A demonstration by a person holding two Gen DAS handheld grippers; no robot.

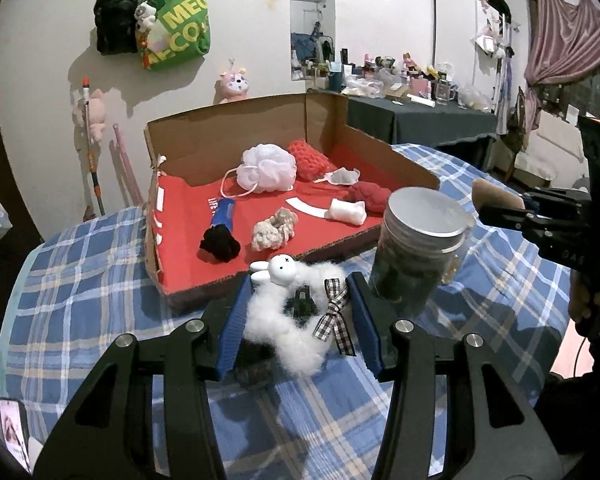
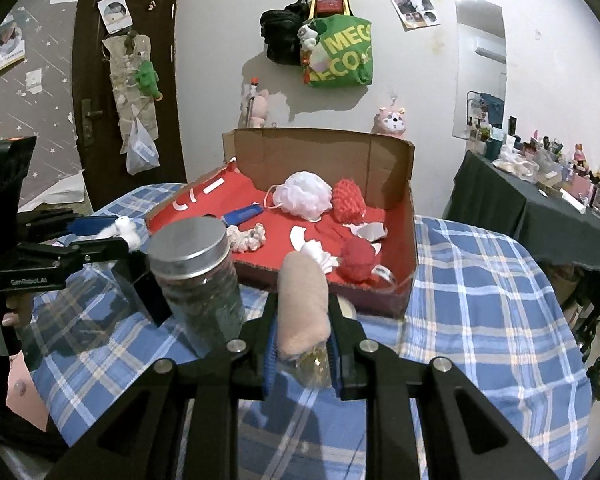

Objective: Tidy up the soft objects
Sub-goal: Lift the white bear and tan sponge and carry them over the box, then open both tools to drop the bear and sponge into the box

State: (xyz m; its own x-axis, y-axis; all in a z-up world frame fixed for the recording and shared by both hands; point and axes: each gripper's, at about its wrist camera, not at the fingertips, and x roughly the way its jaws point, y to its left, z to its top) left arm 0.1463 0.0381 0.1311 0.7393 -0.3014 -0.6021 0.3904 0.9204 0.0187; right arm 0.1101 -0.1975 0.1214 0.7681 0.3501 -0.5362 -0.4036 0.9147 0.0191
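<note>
My left gripper (image 1: pixel 300 304) clasps a fluffy white bunny scrunchie (image 1: pixel 284 312). My right gripper (image 2: pixel 302 344) grips a rolled beige towel (image 2: pixel 302 304). Both remain outside the part-filled red-lined cardboard box (image 1: pixel 180 148).

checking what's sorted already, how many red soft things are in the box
2: a red knitted pouch at the back beside the white bath pouf, and a red yarn ball near the front. Others may be hidden.

One jar (image 1: pixel 416 240), one cardboard box (image 1: pixel 236 136), two red knits (image 1: pixel 310 158).
</note>
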